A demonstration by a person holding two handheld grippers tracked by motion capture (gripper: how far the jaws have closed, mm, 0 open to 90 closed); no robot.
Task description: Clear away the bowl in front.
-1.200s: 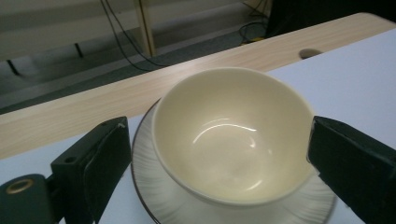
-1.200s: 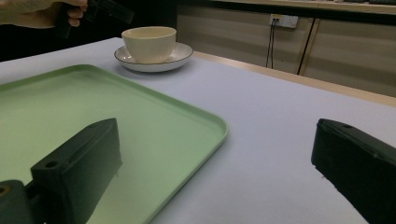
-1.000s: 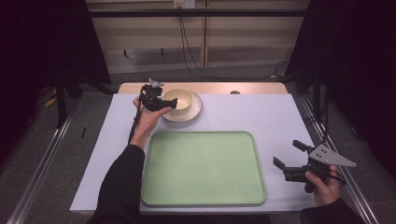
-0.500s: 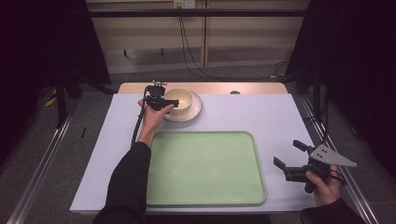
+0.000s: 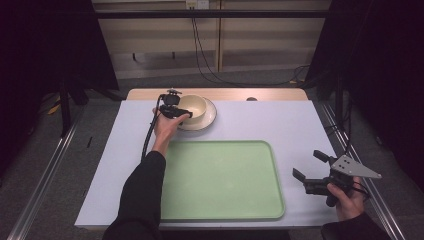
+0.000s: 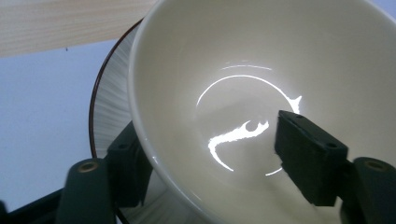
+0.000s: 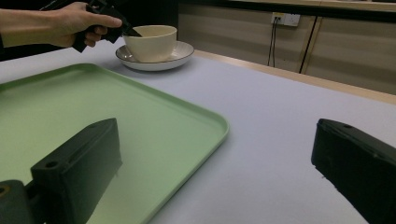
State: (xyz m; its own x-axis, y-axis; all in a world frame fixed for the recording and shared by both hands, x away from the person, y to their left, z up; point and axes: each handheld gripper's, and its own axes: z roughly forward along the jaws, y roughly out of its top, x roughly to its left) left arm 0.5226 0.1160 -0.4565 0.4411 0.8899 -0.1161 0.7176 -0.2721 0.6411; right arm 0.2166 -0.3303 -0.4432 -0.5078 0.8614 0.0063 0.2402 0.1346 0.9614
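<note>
My left tongs (image 6: 210, 158) straddled the cream bowl (image 6: 261, 93) rim, spread, one jaw inside, one outside above the plate (image 6: 109, 112); the high view hid this. My right tongs (image 7: 210, 172) hung spread beside the green tray (image 7: 93, 116), tabletop (image 7: 280, 140) beneath.

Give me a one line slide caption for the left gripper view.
Left gripper straddling the cream bowl's rim, one jaw inside, one outside above the plate.

Cream bowl (image 5: 192, 106), white plate (image 5: 208, 118) with dark rim, pale green tray (image 5: 220, 180), black tongs (image 5: 183, 115)
</note>
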